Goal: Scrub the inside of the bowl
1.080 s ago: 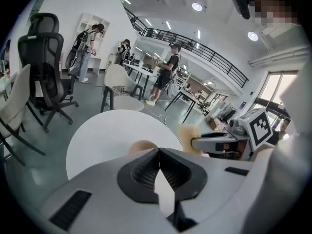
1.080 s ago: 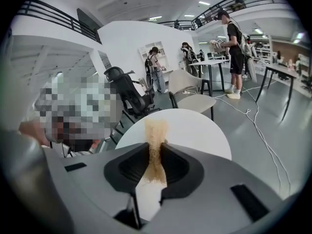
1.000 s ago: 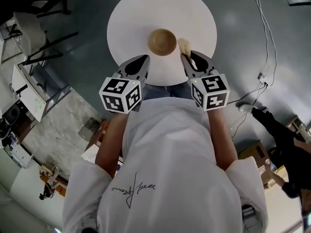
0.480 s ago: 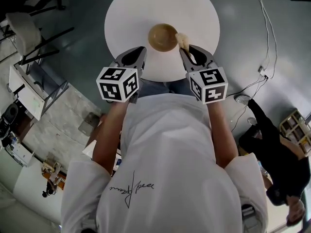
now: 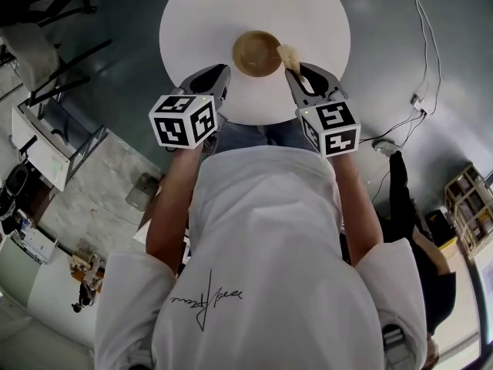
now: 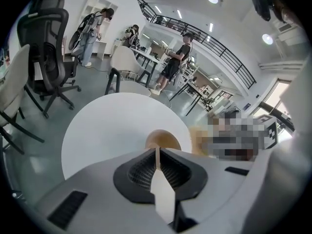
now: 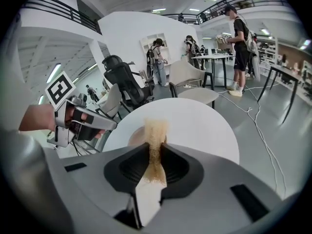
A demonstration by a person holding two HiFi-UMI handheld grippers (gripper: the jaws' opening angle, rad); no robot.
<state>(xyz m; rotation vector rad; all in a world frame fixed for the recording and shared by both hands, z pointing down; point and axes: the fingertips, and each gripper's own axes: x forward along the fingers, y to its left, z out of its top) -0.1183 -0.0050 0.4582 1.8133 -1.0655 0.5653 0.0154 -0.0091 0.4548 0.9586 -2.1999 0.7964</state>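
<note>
Ahead of left hand-held gripper (image 5: pixel 221 72): bowl (image 5: pixel 256 53); right hand-held gripper's (image 5: pixel 293 72) sponge (image 5: pixel 289 54) alongside.

We see a round white bench (image 5: pixel 200 21) standing on a grey floor (image 5: pixel 377 75). Beyond it are a black office chair (image 6: pixel 46 48) and a white chair (image 6: pixel 124 62). Farther back, a person in dark clothes (image 6: pixel 174 60) stands among desks, and a railed balcony (image 6: pixel 222 50) runs overhead.

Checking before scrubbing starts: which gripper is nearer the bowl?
Right gripper: its sponge is by the bowl's right rim; left gripper hovers just short of its near-left side.
</note>
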